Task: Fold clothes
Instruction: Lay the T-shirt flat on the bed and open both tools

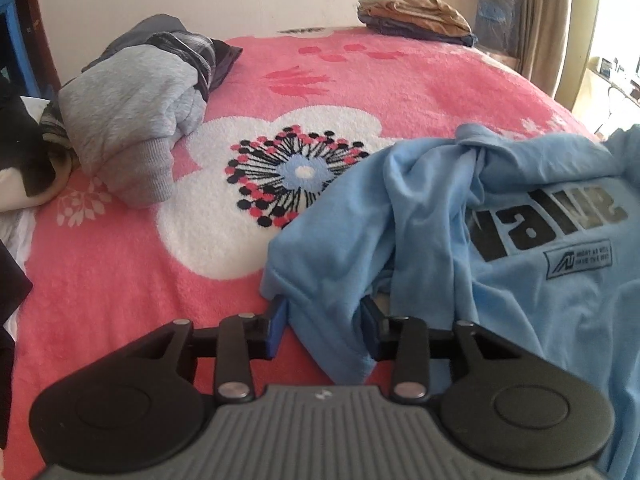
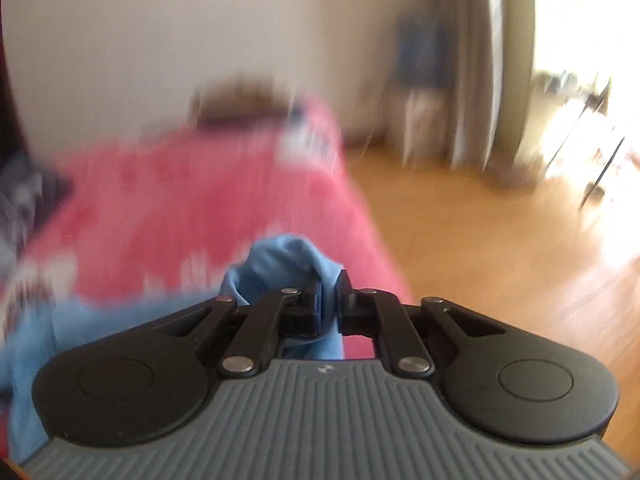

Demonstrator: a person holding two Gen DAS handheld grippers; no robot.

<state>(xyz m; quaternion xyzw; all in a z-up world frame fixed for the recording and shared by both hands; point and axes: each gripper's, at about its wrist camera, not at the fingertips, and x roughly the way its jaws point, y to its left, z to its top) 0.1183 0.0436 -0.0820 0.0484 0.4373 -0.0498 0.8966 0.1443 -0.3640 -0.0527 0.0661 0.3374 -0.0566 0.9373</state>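
Observation:
A light blue T-shirt (image 1: 440, 220) with dark lettering lies crumpled on the right side of the bed in the left wrist view. My left gripper (image 1: 323, 320) is at its near left corner. A thick bunch of the shirt's hem fills the space between the blue pads, so the gripper is shut on it. In the blurred right wrist view, my right gripper (image 2: 330, 304) is shut tight on a lump of the same blue T-shirt (image 2: 280, 260). It holds that lump near the bed's right edge, and the rest trails off to the lower left.
A pink flower-patterned blanket (image 1: 120, 280) covers the bed. A heap of grey and dark clothes (image 1: 128, 120) lies at the far left. A folded stack of brown garments (image 1: 416, 14) sits at the far edge by the wall. Wooden floor (image 2: 480, 240) and a curtain (image 2: 492, 60) are to the right.

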